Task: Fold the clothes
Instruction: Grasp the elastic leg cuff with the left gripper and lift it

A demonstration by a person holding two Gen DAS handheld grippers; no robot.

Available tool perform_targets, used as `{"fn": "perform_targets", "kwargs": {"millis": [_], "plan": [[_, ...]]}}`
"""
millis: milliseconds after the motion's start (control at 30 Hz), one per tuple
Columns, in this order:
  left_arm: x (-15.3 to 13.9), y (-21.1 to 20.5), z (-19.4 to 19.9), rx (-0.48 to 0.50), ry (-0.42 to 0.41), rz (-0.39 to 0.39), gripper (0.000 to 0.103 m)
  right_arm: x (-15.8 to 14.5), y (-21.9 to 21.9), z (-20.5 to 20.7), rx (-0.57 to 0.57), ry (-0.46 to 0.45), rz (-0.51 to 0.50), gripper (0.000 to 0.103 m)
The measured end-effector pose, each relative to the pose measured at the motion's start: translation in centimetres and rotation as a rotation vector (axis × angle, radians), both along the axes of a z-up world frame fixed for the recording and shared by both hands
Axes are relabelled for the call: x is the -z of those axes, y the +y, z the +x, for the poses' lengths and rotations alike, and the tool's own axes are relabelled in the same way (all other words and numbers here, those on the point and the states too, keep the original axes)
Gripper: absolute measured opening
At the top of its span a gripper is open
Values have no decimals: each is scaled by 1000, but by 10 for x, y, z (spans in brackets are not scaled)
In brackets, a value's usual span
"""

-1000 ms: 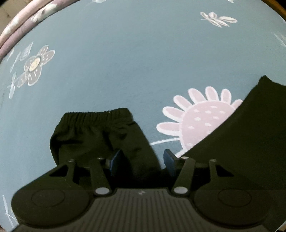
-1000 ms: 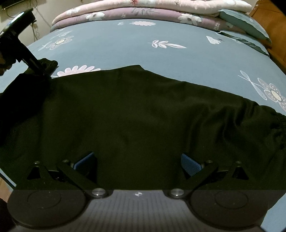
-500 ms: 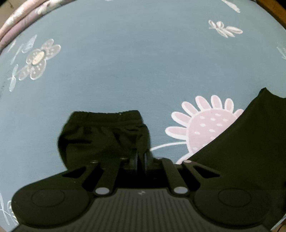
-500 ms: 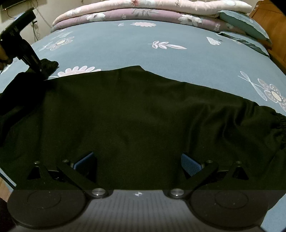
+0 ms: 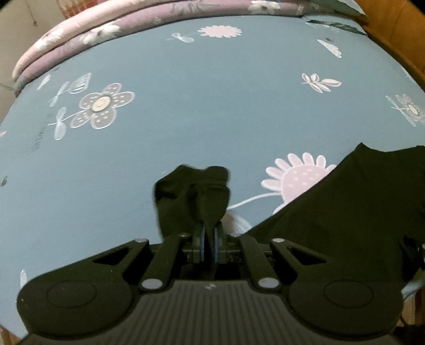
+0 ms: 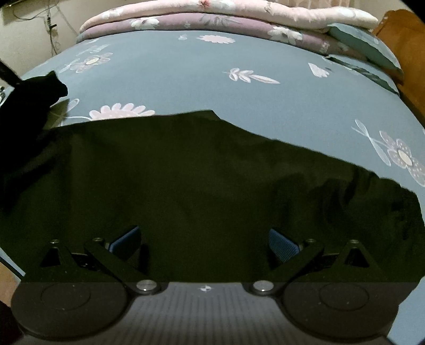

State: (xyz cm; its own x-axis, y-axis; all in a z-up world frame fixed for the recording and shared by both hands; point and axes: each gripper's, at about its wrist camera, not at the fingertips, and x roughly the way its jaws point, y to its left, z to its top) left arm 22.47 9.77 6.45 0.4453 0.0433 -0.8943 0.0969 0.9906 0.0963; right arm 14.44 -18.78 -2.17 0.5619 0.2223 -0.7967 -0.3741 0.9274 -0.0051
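Left tongs point(image 5: 209, 238) pinched tight on a bunched end of the black trousers point(image 6: 186, 191), right tongs point(image 6: 204, 241) spread wide and empty over the cloth, which lies on the blue flowered bed point(image 6: 265, 106), folded quilts point(image 6: 212, 16) stacked beyond.

The left gripper point(image 5: 209, 240) has its blue-padded fingers closed on a bunched end of a black garment point(image 5: 192, 197), which rises in folds just beyond the fingertips. Right of that bunch, a wider stretch of the same black cloth lies flat on a blue-grey bedsheet point(image 5: 202, 100) printed with flowers. A large pink flower print point(image 5: 298, 177) shows between the two. Beyond the bunch, folded pink quilts point(image 5: 79, 34) lie at the far edge.
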Motion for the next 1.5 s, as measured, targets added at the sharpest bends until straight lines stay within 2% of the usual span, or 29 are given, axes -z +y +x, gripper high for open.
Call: {"fn": "perform_targets", "kwargs": {"millis": [367,667,933,1167,1433,1500], "plan": [[-9,53,-51,-106,-31,-18,4,-10,46,3,-66,-22,-35,103],[-15,79,-96,-166,-45,-36,4,-9,71,10,-96,-5,-61,103],[5,102,-131,-271,-12,-76,4,-5,96,19,-154,5,-96,103],[35,117,-141,-341,59,-100,5,-6,111,21,-196,3,-122,103],[57,136,-151,-388,98,-115,6,-5,117,23,-195,12,-129,103],[63,140,-152,-401,112,-124,9,-3,121,23,-205,18,-138,103]]}}
